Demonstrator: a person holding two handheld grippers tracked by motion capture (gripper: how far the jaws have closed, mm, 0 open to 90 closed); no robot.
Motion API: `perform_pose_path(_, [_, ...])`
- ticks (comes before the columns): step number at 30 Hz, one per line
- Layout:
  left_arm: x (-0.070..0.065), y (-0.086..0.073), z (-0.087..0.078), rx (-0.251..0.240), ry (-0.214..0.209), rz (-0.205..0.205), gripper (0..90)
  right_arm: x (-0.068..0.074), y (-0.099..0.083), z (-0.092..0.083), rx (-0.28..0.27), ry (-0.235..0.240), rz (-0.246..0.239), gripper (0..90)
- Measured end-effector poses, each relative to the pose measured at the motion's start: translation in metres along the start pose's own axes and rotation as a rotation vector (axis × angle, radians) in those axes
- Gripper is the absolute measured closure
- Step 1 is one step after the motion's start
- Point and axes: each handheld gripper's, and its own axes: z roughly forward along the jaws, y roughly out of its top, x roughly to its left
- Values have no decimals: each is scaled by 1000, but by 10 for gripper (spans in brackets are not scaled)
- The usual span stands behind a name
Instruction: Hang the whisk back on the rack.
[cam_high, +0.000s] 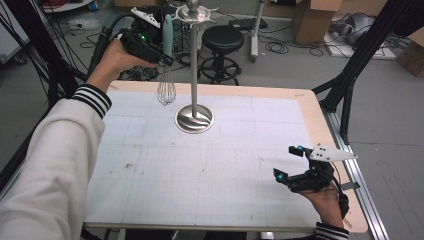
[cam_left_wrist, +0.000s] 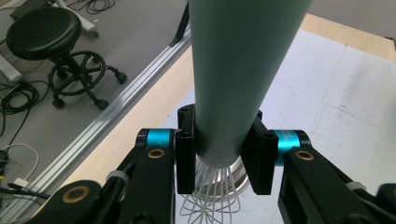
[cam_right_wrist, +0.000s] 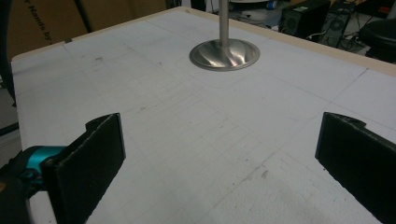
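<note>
A whisk (cam_high: 166, 87) with a pale green handle (cam_left_wrist: 243, 70) hangs upright, wire loops down, beside the pole of a steel utensil stand (cam_high: 194, 119). My left gripper (cam_high: 162, 57) is held high at the table's far left and is shut on the lower end of the handle (cam_high: 167, 35); both black pads (cam_left_wrist: 185, 154) press its sides. The handle's top sits close under the stand's hook ring (cam_high: 194, 12); whether it hangs on a hook I cannot tell. My right gripper (cam_high: 287, 162) rests low near the table's front right corner, open with nothing between its pads (cam_right_wrist: 88, 163).
The stand's round base (cam_right_wrist: 224, 53) sits in the far middle of the white gridded table (cam_high: 200, 175). A black stool (cam_high: 222, 42) and cables stand on the floor beyond the far edge. A black frame leg (cam_high: 350, 75) rises at the right.
</note>
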Motion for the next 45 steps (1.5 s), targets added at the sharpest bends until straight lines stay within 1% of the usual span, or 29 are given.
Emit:
perform_pose_path(5, [0, 1, 1, -1, -7, -12, 687, -1, -1, -1, -2, -2, 5, 5])
perform_pose_path(6, [0, 1, 2, -4, -6, -10, 686, -1, -1, -1, -2, -1, 5, 5])
perform_pose_path(7, [0, 1, 2, -5, 1, -3, 685, -1, -1, 0, -2, -2, 3, 5])
perform_pose_path(9, [0, 1, 1, -11, 16, -4, 667, -1, -1, 0, 1, -2, 2, 5])
perform_pose_path(11, [0, 0, -1, -25, 15, -8, 613, -1, -1, -1, -2, -2, 2, 5])
perform_pose_path(13, [-2, -1, -4, -33, 31, 8, 550, -1, 0, -1, -1, -2, 3, 5])
perform_pose_path(14, [-2, -2, -6, -46, 36, 19, 518, -1, 0, 0, -1, -3, 3, 5])
perform_pose_path(16, [-3, -5, -10, -67, 38, 24, 437, -1, -1, 0, 3, -2, 3, 5])
perform_pose_path(17, [-3, -7, -12, -68, 41, 23, 401, 0, -1, 0, 3, -1, 6, 5])
perform_pose_path(18, [-4, -9, -13, -58, 42, 23, 365, 0, -1, 0, 3, -1, 4, 5])
perform_pose_path(20, [-5, -12, -16, -28, 55, 58, 311, 0, -1, 0, 2, 0, 4, 5])
perform_pose_path(24, [-14, -14, -23, -10, 69, 65, 190, -1, -1, -1, -4, -4, 1, 5])
perform_pose_path(25, [-17, -14, -24, -8, 72, 65, 146, -2, -1, -2, -5, -3, 3, 5])
perform_pose_path(26, [-20, -14, -26, -7, 88, 66, 65, -2, -1, -2, -7, 0, 7, 5])
perform_pose_path(27, [-23, -14, -29, -13, 94, 65, 16, -2, -1, -2, -6, -1, 8, 5])
perform_pose_path(28, [-25, -16, -32, -35, 93, 60, 17, -2, -2, -2, -5, -2, 9, 5])
perform_pose_path(29, [-27, -18, -36, -77, 91, 53, 17, -2, -2, -2, -8, -2, 8, 5])
perform_pose_path(30, [-29, -21, -39, -100, 81, 41, 17, -3, -2, -3, -10, -4, 12, 5])
perform_pose_path(31, [-30, -23, -42, -86, 84, 47, 17, -3, -2, -3, -10, -3, 12, 5])
perform_pose_path(32, [-33, -26, -45, -86, 102, 54, 16, -3, -2, -3, -11, -3, 13, 5])
perform_pose_path(33, [-34, -31, -49, -101, 100, 58, 17, -3, -3, -4, -11, -3, 14, 5])
perform_pose_path(34, [-35, -35, -52, -120, 95, 50, 17, -3, -3, -4, -11, -3, 15, 5])
perform_pose_path(36, [-40, -45, -58, -122, 107, 54, 17, -4, -3, -4, -14, -6, 11, 5])
perform_pose_path(38, [-44, -57, -64, -131, 111, 49, 17, -3, -2, -5, -14, -7, 13, 5])
perform_pose_path(39, [-45, -63, -67, -133, 113, 62, 17, -3, -2, -5, -13, -9, 15, 5])
perform_pose_path(40, [-48, -69, -71, -139, 120, 58, 17, -3, -3, -5, -13, -9, 19, 5])
perform_pose_path(45, [-58, -97, -83, -166, 118, 55, 17, -3, -5, -4, -7, -13, 22, 5])
